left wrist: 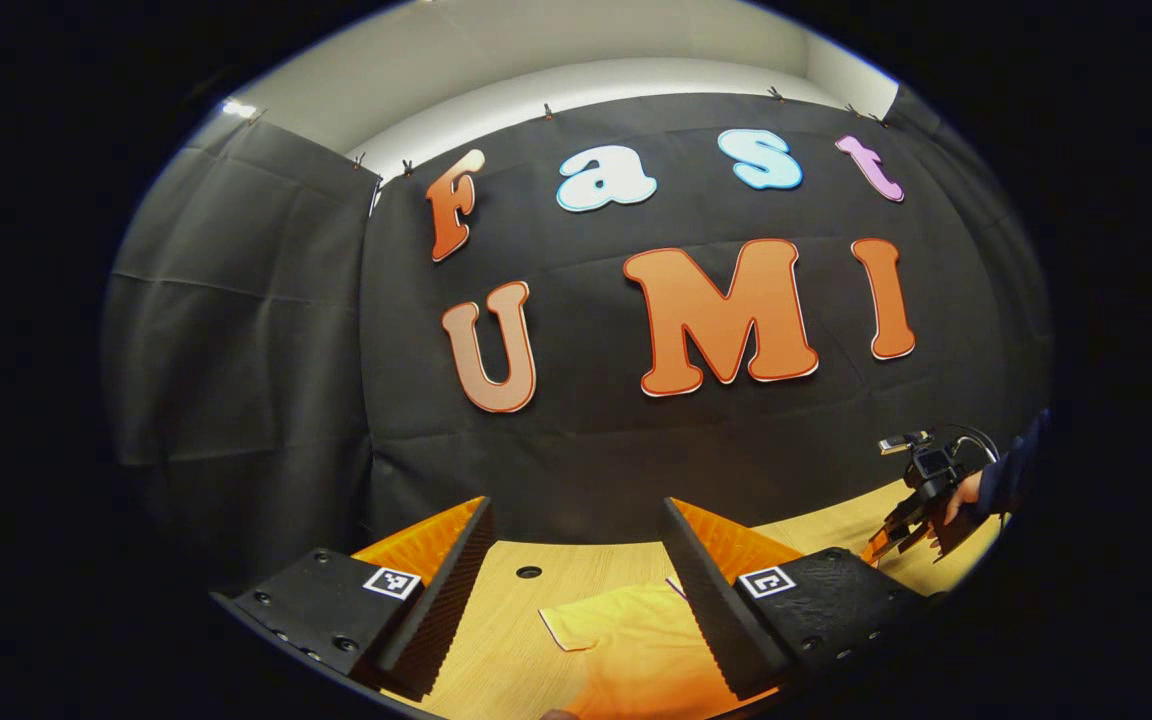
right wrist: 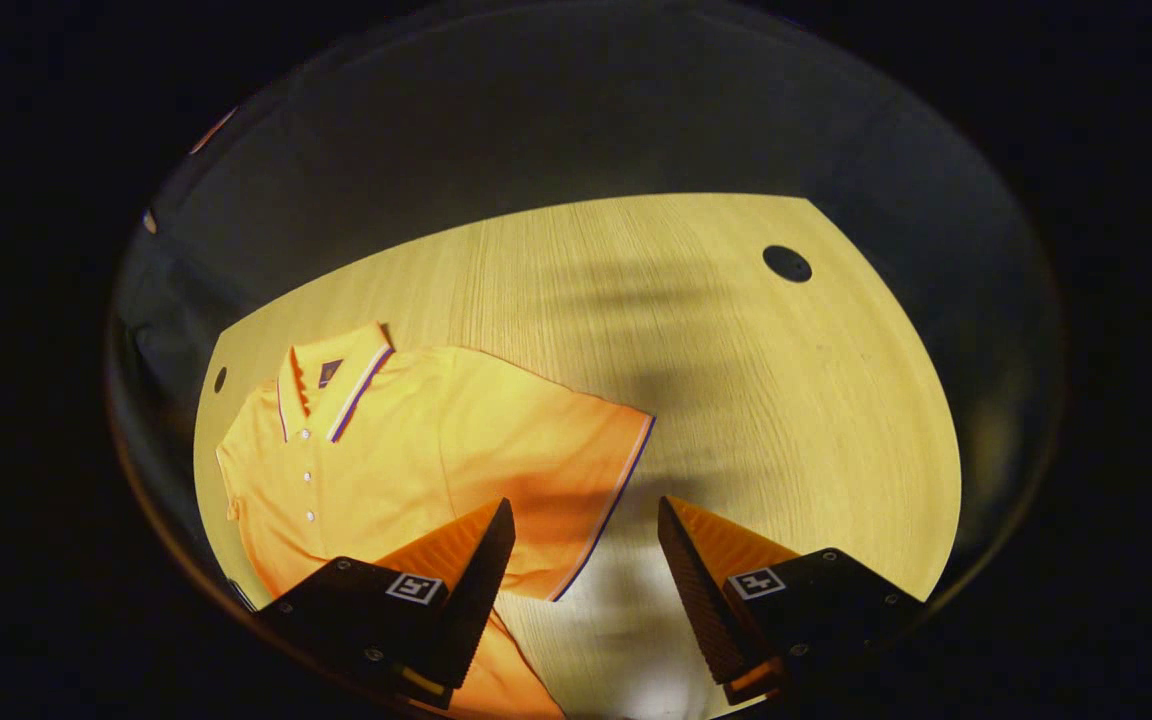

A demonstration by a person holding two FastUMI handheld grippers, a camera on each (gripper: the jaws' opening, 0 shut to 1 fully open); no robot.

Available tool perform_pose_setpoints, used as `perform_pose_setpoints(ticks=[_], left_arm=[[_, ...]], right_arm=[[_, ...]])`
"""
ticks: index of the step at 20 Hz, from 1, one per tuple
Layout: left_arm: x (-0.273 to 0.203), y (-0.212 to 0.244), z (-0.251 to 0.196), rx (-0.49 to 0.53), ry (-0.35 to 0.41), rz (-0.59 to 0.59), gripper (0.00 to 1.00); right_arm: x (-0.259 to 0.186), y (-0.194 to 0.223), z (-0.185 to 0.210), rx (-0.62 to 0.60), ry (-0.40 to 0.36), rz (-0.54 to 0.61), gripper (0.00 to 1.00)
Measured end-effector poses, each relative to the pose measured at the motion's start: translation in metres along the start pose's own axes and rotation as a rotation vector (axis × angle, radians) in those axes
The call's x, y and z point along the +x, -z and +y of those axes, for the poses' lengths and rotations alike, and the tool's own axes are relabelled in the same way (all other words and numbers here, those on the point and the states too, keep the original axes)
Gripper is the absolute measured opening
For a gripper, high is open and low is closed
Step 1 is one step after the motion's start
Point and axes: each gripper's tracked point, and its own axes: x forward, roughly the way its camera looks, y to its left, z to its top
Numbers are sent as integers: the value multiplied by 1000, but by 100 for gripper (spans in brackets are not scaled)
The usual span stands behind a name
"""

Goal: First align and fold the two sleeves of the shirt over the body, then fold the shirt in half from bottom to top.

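In the left gripper view, the left gripper (left wrist: 576,520) hangs above the wooden table (left wrist: 506,640), jaws wide and holding nothing; an orange polo shirt (left wrist: 636,650) lies flat below between them, a small round hole (left wrist: 529,572) in the table just beyond it. Far right, a hand (left wrist: 966,495) holds the right gripper (left wrist: 911,535) over the table. In the right gripper view, its jaws stand wide and empty above the shirt's sleeve (right wrist: 586,470), collar (right wrist: 336,385) to the left, another hole (right wrist: 787,263) far right.
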Motion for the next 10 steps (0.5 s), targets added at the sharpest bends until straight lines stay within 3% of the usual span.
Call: perform_pose_setpoints(ticks=[7, 10], left_arm=[[6, 11, 8, -2, -20, 40, 99], [7, 19, 11, -10, -27, 60, 99]], right_arm=[[29, 12, -9, -32, 92, 131, 81], [35, 15, 0, -20, 89, 181, 70]])
